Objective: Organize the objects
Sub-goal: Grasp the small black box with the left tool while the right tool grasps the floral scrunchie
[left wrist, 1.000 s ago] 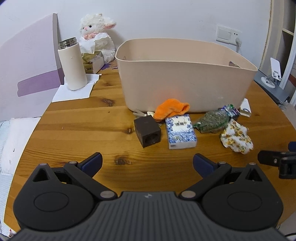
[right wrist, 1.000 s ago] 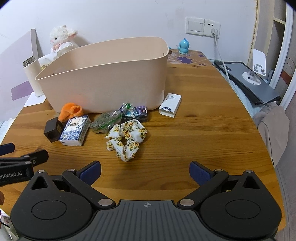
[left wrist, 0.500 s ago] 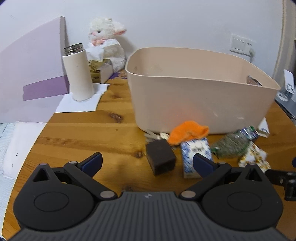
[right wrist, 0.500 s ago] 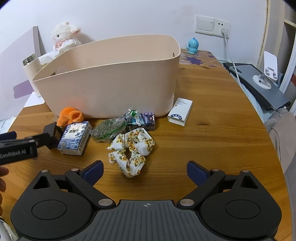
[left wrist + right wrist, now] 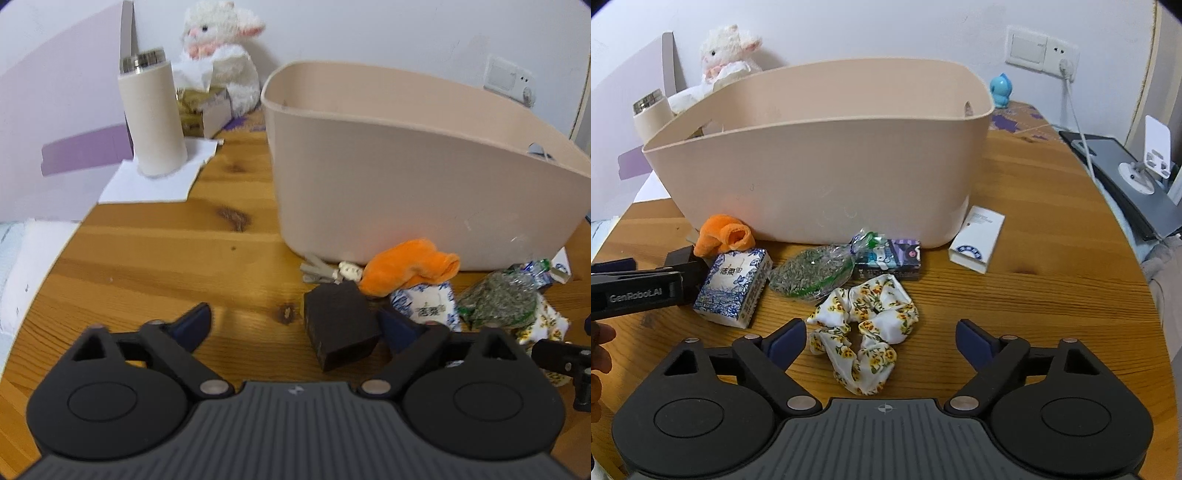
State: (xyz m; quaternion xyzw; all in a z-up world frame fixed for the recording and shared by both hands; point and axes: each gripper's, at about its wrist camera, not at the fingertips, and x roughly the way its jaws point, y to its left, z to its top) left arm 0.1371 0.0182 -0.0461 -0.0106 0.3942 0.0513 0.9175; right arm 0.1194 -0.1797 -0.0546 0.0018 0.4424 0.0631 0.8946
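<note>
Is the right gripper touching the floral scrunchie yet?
Apart. In the right wrist view, the open right gripper brackets the floral scrunchie, with bare wood visible between each finger and the fabric.

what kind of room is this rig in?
Probably a bedroom or other home room, not a lab: a plush lamb sits by the wall, a wooden table holds household clutter, and a beige storage bin stands on it.

A beige bin (image 5: 820, 162) stands on the brown wooden table (image 5: 1052, 295). Before it lie an orange cloth (image 5: 724, 236), a blue-and-white patterned packet (image 5: 733, 286), a black box (image 5: 340, 325) and a white scrunchie with yellow flowers (image 5: 864, 332).
</note>
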